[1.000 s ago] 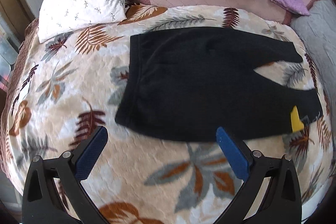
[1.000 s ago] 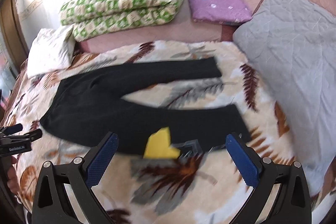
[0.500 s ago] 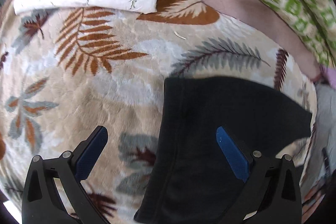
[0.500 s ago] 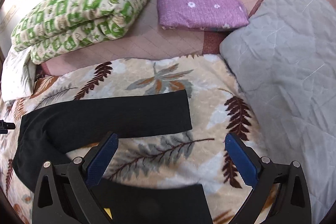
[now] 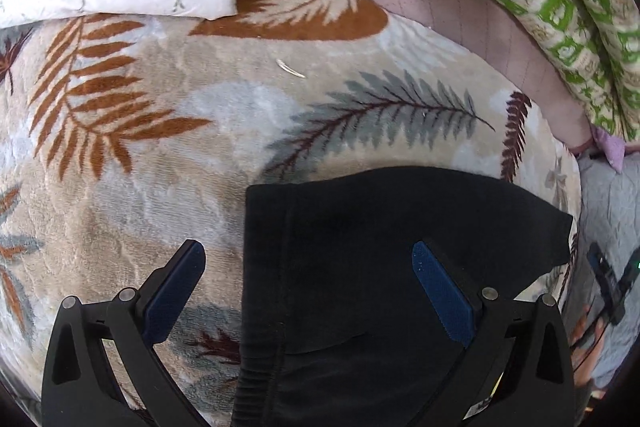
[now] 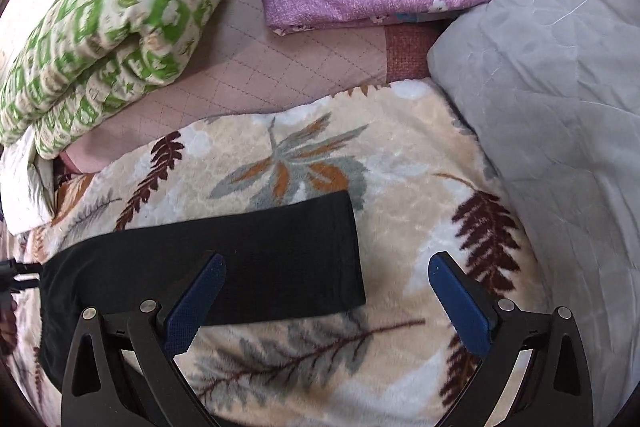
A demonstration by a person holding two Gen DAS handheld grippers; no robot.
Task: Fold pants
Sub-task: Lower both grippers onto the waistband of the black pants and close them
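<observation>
Both tools gape, holding nothing — the left gripper (image 5: 308, 263) over the black pants (image 5: 380, 267) at the waistband, the right gripper (image 6: 326, 277) over a leg cuff, perhaps the far one. Beyond, the leaf-print blanket (image 6: 280, 155), then a green quilt (image 6: 112, 19).

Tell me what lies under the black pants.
The black pants lie flat on the leaf-print blanket, which shows all around them. Whatever sits directly beneath the fabric is covered; no bulge suggests anything else.
</observation>
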